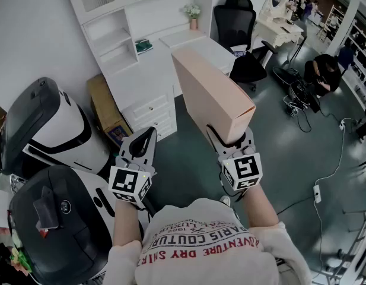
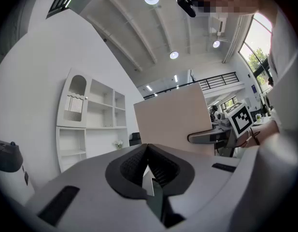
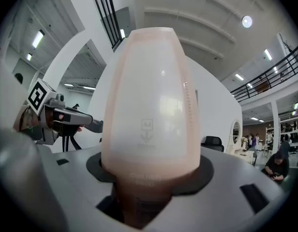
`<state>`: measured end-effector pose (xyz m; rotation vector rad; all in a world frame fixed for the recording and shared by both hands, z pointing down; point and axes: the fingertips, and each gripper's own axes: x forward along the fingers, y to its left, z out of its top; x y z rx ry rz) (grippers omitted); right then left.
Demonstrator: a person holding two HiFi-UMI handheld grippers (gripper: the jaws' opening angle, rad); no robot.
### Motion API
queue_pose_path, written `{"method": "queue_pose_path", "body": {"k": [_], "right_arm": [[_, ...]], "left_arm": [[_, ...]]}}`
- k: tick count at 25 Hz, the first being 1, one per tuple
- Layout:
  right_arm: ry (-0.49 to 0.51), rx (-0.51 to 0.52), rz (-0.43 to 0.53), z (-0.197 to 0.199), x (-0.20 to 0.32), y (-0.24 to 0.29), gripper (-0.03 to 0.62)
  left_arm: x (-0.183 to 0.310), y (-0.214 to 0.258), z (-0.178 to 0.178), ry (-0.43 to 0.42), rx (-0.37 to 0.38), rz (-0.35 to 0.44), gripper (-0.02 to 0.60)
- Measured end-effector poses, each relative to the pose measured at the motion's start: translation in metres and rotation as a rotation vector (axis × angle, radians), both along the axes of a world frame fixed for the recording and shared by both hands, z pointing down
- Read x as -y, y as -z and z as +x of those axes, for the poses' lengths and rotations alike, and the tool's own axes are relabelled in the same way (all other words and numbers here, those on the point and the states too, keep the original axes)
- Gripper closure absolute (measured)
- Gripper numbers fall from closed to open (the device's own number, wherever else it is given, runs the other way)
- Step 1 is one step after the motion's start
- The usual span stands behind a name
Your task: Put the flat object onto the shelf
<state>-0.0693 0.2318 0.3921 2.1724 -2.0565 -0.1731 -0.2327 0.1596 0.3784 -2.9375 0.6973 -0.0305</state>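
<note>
The flat object is a thin, pale pink box. It stands on edge in my right gripper, which is shut on its lower end. In the right gripper view the box fills the middle and rises out of that gripper. My left gripper is held to the left of the box, shut and with nothing in it. In the left gripper view its pads meet, and the box shows beyond them. The white shelf unit stands ahead against the wall, also seen in the left gripper view.
Two large black-and-white machines stand at the left, beside a brown carton. A white desk bearing a flower vase adjoins the shelves. A black office chair and people are at the right, with cables on the floor.
</note>
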Motion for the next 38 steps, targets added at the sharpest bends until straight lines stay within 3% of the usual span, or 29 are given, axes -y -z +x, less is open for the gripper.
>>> {"method": "queue_pose_path", "body": {"k": [23, 30, 38], "right_arm": [[0.018, 0.074, -0.074, 0.022, 0.037, -0.019, 0.304], [0.098, 0.088, -0.077, 0.069, 0.091, -0.028, 0.304], [0.226, 0.101, -0.064, 0.157, 0.174, -0.013, 0.304]], "left_arm": [[0.027, -0.017, 0.015, 0.024, 0.021, -0.023, 0.568], [0.066, -0.023, 0.051, 0.116, 0.043, -0.014, 0.568], [0.127, -0.007, 0.126, 0.266, 0.070, -0.005, 0.567]]}}
